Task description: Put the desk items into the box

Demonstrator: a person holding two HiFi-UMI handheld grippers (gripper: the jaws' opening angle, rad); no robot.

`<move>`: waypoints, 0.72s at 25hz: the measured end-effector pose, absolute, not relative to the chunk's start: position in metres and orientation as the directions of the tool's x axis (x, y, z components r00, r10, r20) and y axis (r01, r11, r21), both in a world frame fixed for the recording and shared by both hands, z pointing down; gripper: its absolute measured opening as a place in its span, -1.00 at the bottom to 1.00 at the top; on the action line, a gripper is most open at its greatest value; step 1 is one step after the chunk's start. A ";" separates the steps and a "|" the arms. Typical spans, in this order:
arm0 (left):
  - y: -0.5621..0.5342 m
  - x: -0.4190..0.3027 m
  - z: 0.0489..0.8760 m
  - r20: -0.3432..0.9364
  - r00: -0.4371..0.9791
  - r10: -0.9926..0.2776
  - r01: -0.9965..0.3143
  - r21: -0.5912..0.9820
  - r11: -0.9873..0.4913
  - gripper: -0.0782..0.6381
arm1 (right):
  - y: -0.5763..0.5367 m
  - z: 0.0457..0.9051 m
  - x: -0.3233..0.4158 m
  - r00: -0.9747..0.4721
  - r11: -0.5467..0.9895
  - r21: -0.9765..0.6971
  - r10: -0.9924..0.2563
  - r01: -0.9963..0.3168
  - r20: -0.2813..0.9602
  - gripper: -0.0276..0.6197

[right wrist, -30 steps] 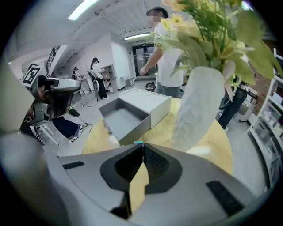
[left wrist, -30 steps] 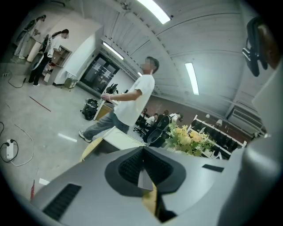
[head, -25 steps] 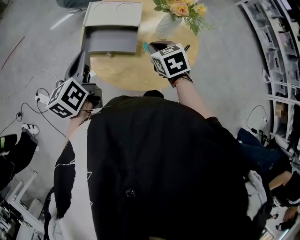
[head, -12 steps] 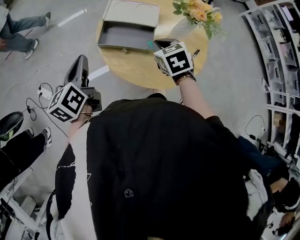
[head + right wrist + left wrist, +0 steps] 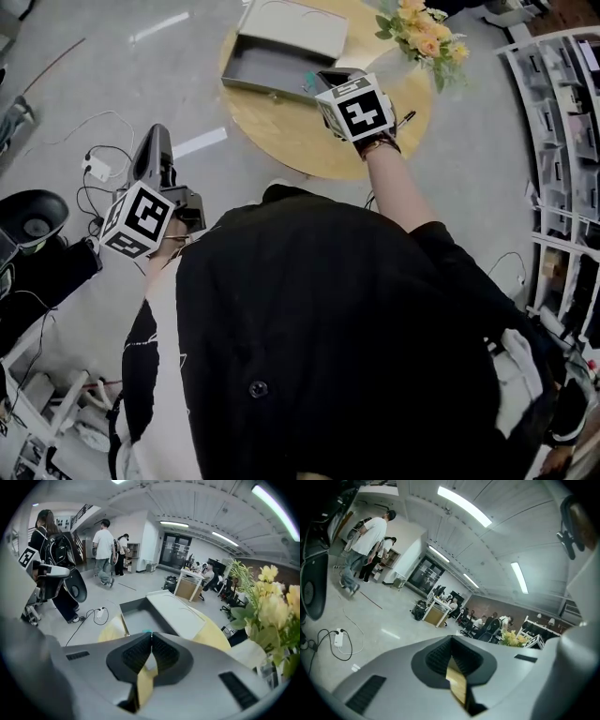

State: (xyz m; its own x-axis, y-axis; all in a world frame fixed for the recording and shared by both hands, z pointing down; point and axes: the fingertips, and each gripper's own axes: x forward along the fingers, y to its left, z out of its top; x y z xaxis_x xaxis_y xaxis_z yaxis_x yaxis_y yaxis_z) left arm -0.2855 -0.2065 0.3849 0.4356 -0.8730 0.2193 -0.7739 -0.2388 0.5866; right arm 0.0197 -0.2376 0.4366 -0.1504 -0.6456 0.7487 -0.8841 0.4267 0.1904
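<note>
The teal item (image 5: 307, 84) is mostly hidden by the right gripper (image 5: 151, 633). Only a sliver shows at the jaw tips, by the box's near corner, and contact cannot be confirmed. Right jaws: pressed together. The grey box (image 5: 267, 70) stands open on the round counter (image 5: 300, 141), showing a plain grey bottom. Left gripper (image 5: 451, 638), off the counter over the floor (image 5: 112, 84): jaws pressed together.
</note>
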 end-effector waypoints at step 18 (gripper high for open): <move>-0.203 -0.349 0.420 0.313 0.245 -0.918 -0.800 0.600 -0.009 -0.76 | -0.295 0.475 -0.023 -0.213 0.593 0.172 -0.522 -0.787 0.826 -0.87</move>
State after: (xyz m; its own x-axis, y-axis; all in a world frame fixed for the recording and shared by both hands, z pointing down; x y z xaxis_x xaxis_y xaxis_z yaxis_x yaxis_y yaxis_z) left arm -0.3488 -0.2029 0.4198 0.2452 -0.9176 0.3129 -0.8001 -0.0093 0.5998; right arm -0.0228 -0.2951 0.4751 -0.2126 -0.5221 0.8260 -0.7869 0.5926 0.1721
